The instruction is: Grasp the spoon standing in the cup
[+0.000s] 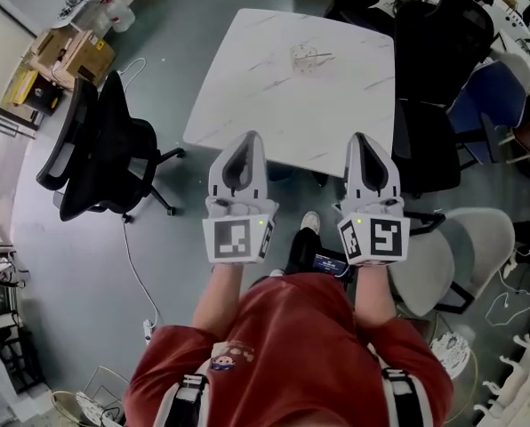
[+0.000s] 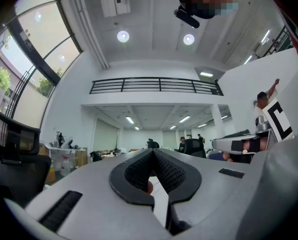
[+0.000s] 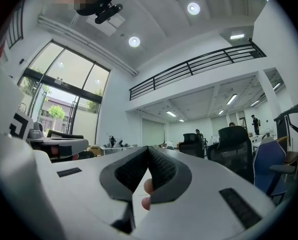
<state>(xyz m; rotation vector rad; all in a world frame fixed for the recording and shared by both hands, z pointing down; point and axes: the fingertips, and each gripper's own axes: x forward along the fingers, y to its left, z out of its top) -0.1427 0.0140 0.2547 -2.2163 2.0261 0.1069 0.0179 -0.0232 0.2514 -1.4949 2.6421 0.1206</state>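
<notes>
Left gripper (image 1: pixel 245 140) clenched on nothing, held short of the white table (image 1: pixel 247 105). Well beyond, toward the table's far side, a faint clear cup (image 1: pixel 306 59) with the spoon (image 1: pixel 322 56), untouched. Right gripper (image 1: pixel 361 140) likewise clamped empty; reach and grasp not yet begun.

White marble bench (image 1: pixel 265 105) ahead of me, black office chair (image 1: pixel 105 154) to its left, cardboard boxes (image 1: pixel 76 56) beyond, grey chair (image 1: pixel 468 243) on my right.

Left gripper (image 2: pixel 153 155) jaws together, empty; office chair (image 2: pixel 11 159) at left edge.
</notes>
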